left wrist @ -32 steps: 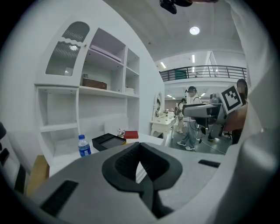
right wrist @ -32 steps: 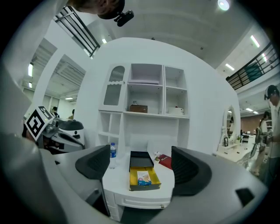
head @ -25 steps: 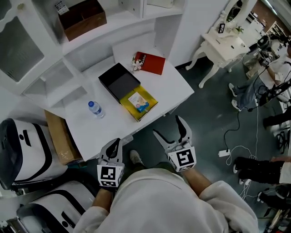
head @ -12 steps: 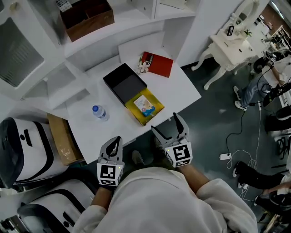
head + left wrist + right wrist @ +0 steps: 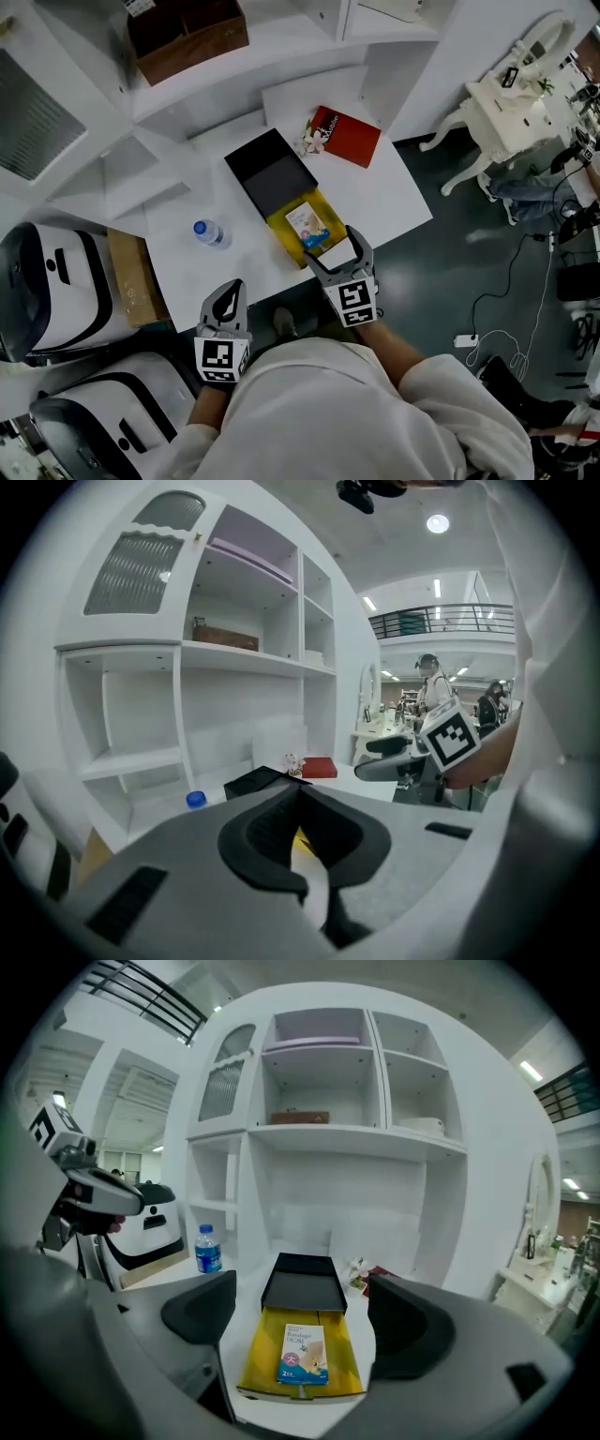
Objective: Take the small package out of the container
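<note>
Left hand-held gripper (image 5: 231,291) hangs at 7 o'clock off the surface (image 5: 394,202), jaws together. Right hand-held gripper (image 5: 336,251), jaws apart and empty, has advanced to the near end of the shallow yellow tray (image 5: 281,227), so a grasp looks close. The flat, glossy small package (image 5: 308,225) lies inside it, with a matte black box (image 5: 272,173) adjoining at 12 o'clock.

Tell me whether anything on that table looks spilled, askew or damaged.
Nothing stands out. The small package lies flat in the yellow tray, the black box sits squarely behind it, and the water bottle stands upright.
</note>
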{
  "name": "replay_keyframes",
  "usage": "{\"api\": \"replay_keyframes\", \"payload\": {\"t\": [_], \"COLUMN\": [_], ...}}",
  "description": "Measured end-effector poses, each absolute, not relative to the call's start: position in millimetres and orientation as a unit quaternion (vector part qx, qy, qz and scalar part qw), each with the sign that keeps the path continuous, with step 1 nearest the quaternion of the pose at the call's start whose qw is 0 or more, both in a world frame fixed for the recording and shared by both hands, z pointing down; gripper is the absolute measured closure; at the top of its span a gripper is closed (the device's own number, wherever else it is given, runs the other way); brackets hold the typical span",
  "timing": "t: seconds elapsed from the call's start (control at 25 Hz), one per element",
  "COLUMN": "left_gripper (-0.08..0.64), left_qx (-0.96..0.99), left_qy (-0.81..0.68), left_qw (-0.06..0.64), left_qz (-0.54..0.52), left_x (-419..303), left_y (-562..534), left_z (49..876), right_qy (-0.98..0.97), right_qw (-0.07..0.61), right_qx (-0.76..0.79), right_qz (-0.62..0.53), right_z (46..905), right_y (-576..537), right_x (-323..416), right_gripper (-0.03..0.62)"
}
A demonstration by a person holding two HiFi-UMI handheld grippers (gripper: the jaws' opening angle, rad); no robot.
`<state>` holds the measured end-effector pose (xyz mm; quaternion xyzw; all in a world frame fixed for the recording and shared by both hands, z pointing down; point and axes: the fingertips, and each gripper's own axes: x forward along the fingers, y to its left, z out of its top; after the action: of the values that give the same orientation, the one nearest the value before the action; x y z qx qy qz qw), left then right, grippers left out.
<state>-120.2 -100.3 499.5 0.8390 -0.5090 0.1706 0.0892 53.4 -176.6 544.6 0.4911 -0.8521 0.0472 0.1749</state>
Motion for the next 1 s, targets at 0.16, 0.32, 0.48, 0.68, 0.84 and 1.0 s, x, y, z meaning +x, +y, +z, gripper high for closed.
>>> {"api": "replay_keyframes", "payload": {"t": [0.16, 0.32, 0.48, 0.68, 0.84, 1.0], "left_gripper": [0.552, 0.552, 0.552, 0.552, 0.552, 0.552], "left_qx": [0.826, 0.816, 0.806, 0.796, 0.788, 0.781], "left_qy": [-0.527, -0.540, -0.552, -0.562, -0.570, -0.576], "left_qw": [0.095, 0.104, 0.109, 0.120, 0.127, 0.135], "left_qz": [0.175, 0.179, 0.184, 0.192, 0.195, 0.200], "left_x": [-124, -129, -135, -141, -148, -152], "left_y": [-113, -120, -125, -129, -132, -132], "left_z": [501, 504, 509, 512, 516, 520], "right_qy": [-0.858, -0.858, -0.854, -0.848, -0.842, -0.836], "right_qw": [0.201, 0.228, 0.259, 0.295, 0.323, 0.344], "right_qx": [0.469, 0.453, 0.441, 0.424, 0.411, 0.402], "right_qz": [0.065, 0.080, 0.097, 0.121, 0.133, 0.147], "right_z": [575, 604, 636, 669, 695, 718], "right_y": [-202, -222, -236, -247, -256, -262], "right_x": [44, 37, 35, 30, 26, 26], "right_gripper": [0.164, 0.164, 0.164, 0.164, 0.164, 0.164]}}
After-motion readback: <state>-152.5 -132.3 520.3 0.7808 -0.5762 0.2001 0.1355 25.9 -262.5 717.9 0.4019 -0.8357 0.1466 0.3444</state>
